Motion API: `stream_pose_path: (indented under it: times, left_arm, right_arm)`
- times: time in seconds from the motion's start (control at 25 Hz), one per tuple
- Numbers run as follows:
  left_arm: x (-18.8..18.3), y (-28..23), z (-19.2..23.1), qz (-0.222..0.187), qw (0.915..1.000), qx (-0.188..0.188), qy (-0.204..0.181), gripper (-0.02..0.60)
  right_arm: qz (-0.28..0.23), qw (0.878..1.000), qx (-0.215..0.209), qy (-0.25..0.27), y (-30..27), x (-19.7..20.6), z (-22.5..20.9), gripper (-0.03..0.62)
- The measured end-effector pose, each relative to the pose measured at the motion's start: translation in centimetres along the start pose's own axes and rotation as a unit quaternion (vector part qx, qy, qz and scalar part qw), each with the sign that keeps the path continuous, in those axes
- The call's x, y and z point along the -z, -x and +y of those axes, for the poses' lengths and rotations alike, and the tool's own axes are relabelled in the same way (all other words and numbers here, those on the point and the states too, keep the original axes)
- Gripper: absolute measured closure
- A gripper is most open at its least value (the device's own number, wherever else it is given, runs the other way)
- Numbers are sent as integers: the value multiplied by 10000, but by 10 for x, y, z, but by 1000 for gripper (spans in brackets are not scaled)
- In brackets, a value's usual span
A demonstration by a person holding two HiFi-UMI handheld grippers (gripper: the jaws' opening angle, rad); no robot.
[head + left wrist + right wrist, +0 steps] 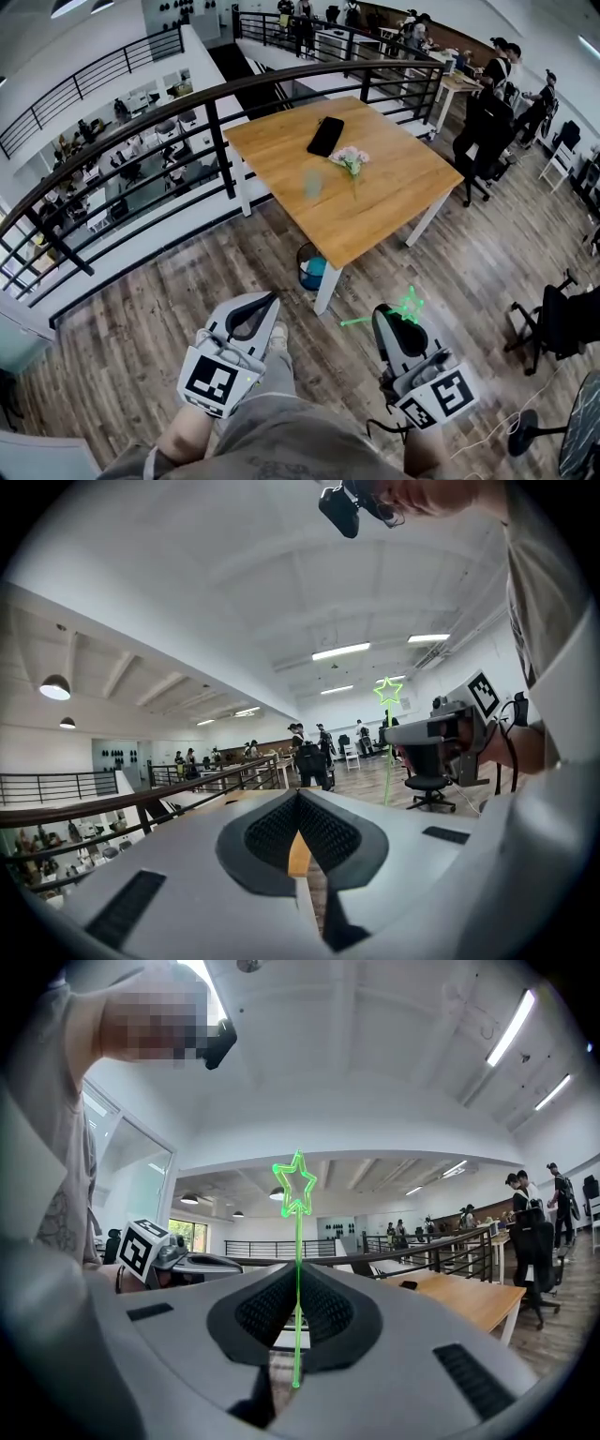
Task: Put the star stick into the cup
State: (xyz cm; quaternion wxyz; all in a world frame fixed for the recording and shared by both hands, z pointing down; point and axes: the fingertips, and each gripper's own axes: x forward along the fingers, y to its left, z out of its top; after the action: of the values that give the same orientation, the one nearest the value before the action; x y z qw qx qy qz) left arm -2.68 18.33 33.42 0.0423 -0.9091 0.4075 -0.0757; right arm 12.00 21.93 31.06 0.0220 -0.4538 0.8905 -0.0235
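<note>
A thin green star stick point(410, 303) is clamped in my right gripper point(384, 314), which is shut on its shaft low over the wooden floor. In the right gripper view the star stick point(298, 1185) rises upright from the shut jaws of my right gripper point(298, 1265). A small translucent cup point(314, 184) stands on the wooden table point(394, 211) far ahead, well beyond both grippers. My left gripper point(270, 300) is shut and holds nothing. The left gripper view shows my left gripper point(298, 797) with jaws together and the star point(388, 690) off to its right.
On the table lie a black phone point(325, 136) and a bunch of pink flowers point(350, 160). A blue bin point(312, 270) stands under the table's near corner. A black railing point(122, 122) runs behind the table. Office chairs point(553, 323) stand at the right; people stand far back.
</note>
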Motion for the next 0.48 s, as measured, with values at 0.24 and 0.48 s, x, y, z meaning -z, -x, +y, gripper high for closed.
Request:
stream_pose_path:
  times: [0.24, 0.48]
  left_arm:
    - [11, -40, 47, 125, 9998, -11, 152, 566]
    - [17, -88, 111, 246, 9994, 15, 246, 566]
  right_arm:
    - [201, 9998, 34, -60, -55, 8, -32, 559]
    - [378, 9992, 81, -82, -127, 9, -68, 559]
